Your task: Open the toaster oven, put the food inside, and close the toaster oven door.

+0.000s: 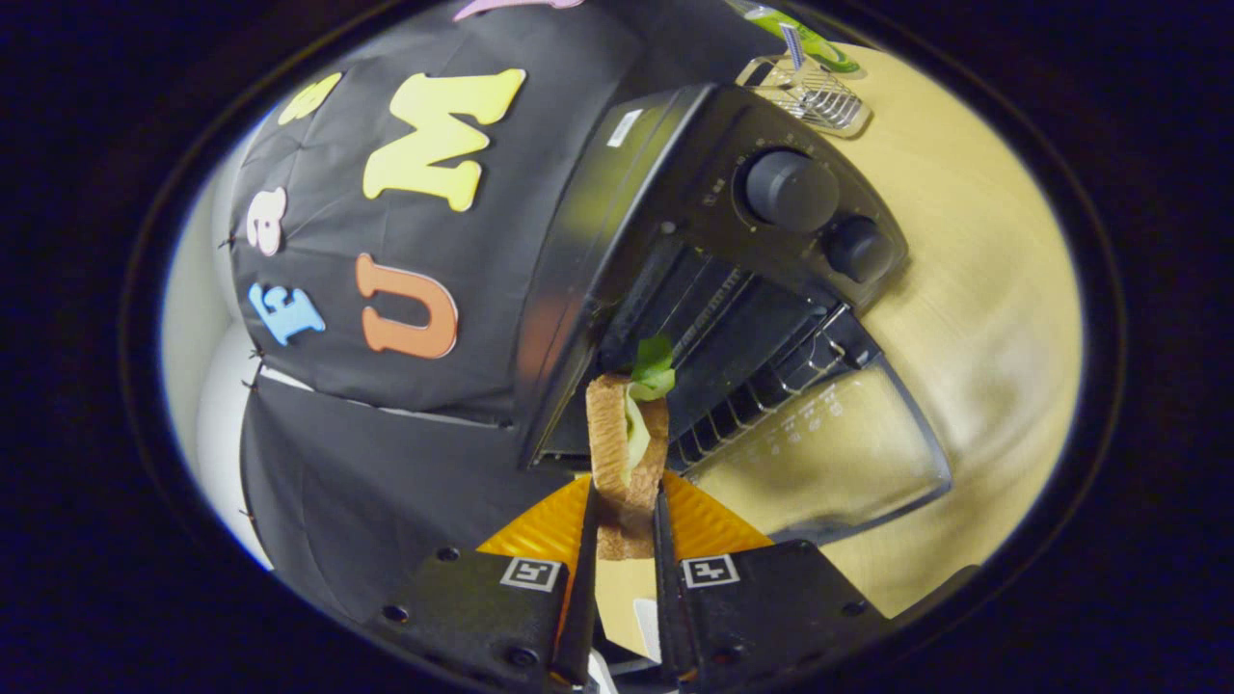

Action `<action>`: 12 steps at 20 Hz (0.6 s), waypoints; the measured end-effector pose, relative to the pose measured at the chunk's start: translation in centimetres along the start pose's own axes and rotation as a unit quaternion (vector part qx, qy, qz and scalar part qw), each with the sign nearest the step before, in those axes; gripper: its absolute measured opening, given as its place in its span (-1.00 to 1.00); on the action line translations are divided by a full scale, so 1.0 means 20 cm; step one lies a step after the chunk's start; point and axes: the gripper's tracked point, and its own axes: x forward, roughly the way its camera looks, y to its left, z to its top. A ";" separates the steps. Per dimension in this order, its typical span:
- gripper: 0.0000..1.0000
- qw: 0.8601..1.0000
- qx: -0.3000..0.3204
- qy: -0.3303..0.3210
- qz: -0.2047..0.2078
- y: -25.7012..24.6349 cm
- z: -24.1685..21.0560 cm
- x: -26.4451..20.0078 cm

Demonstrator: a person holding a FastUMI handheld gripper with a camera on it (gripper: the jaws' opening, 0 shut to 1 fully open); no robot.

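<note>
With your gripper (625, 540) jaws clamped on the sandwich (627, 443) just outside the oven (694, 251) mouth, above its dropped door (829, 453), keep the bread level and slide it straight onto the rack (742, 376) before letting go.

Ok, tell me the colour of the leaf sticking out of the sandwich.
Green, clearest in the gripper view: lettuce poking from the sandwich.

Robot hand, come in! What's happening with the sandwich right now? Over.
Gripper shut on sandwich, lettuce sticking out. Toaster oven just ahead, door down and open, rack bare. Nothing between sandwich and opening. Over.
</note>
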 end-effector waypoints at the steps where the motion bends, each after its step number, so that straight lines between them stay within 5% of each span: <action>1: -0.36 1.000 0.002 -0.013 0.006 0.00 0.04 0.04; 8: -0.36 0.991 0.071 -0.110 0.038 -0.06 0.22 0.29; 12: -0.35 0.988 0.081 -0.131 0.023 -0.10 0.23 0.36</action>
